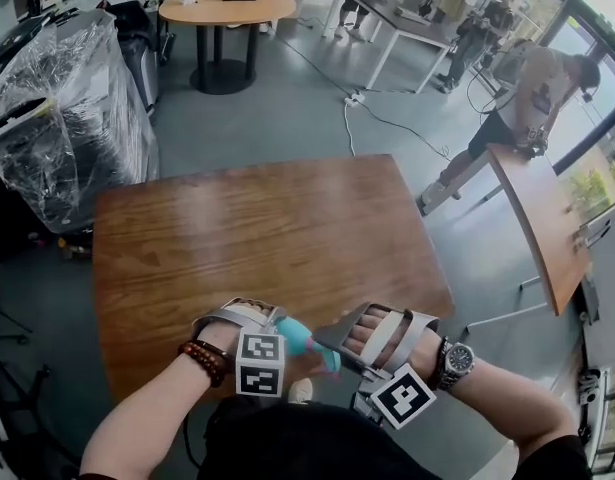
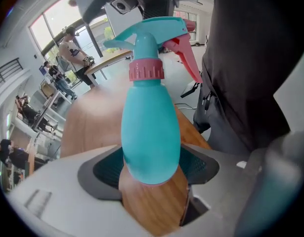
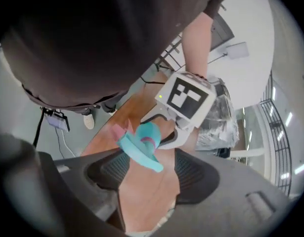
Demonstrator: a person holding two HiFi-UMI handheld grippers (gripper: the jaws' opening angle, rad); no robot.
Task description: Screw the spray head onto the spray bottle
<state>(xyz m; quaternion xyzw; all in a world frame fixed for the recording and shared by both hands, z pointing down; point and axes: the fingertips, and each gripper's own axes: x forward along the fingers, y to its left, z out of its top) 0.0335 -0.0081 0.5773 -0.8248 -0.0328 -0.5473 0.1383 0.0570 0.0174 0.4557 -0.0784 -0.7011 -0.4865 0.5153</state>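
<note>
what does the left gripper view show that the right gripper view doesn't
Only the left gripper view: the teal plastic spray bottle's rounded body clamped in the left gripper, and a person beside a tilted table. Only the right gripper view: the left gripper's black-and-white marker cube, a clear plastic-wrapped bundle, and the right gripper with open fingers touching nothing. Both: the teal spray head with pink trigger and the brown wooden table.

Spray bottle (image 2: 151, 132) sits between the jaws of the left hand-held gripper (image 2: 152, 169), above the near edge of the bench (image 1: 267, 238), spray head (image 2: 149, 38) on its neck. Right hand-held gripper (image 3: 148, 168) stands just right of it, facing the spray head. Round table (image 1: 227, 6) stands well behind the bench.
</note>
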